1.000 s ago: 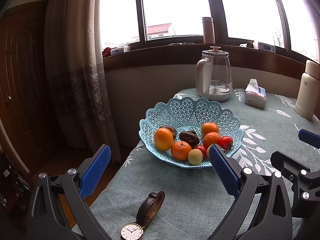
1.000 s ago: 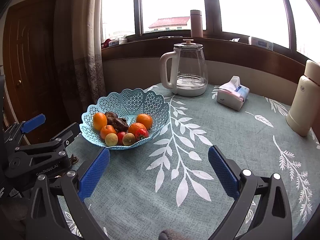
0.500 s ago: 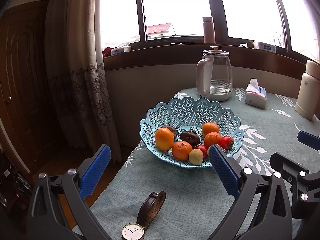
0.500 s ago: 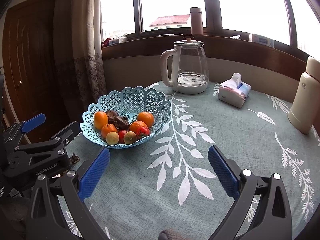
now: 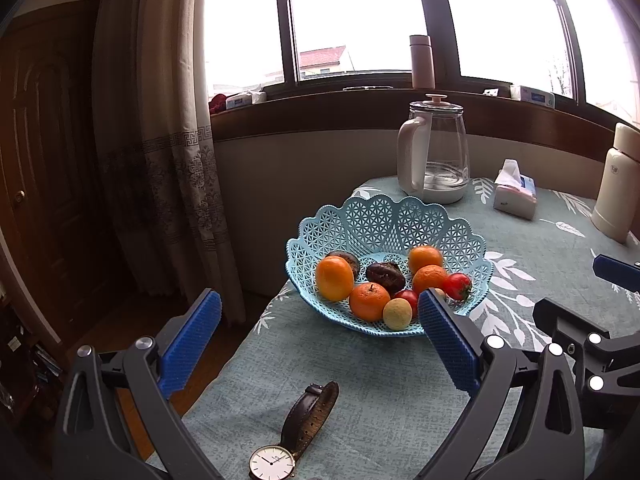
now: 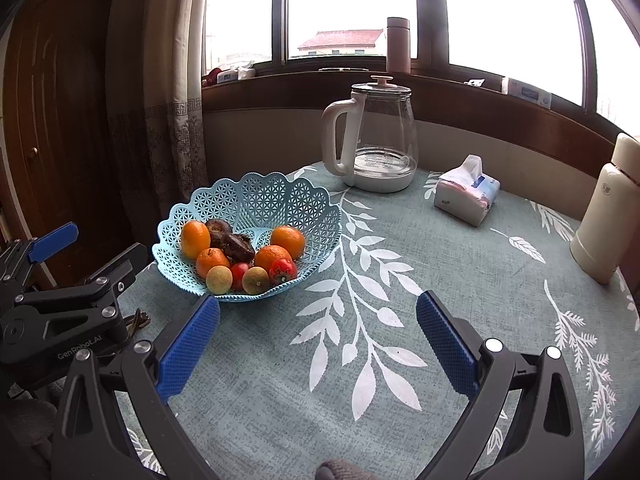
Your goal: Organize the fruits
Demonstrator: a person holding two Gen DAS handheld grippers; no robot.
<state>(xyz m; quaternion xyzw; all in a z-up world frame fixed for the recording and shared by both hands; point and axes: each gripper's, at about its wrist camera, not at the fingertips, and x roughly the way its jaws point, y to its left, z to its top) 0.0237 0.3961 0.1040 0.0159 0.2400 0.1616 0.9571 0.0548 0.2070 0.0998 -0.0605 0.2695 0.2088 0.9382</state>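
Leaf-print tablecloth (image 6: 400, 360) | fruit basket (image 6: 256, 200) full | wristwatch (image 5: 292, 432) only in left view | left gripper (image 5: 318, 344), right gripper (image 6: 318, 344): jaws wide, empty

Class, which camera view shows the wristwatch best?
The left wrist view: the wristwatch lies on the tablecloth, white dial and brown strap clear. In the right wrist view the left gripper hides all but a bit of strap.

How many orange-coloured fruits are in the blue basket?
4: far left, front left, centre right, back right of the basket. Others may be hidden beneath.
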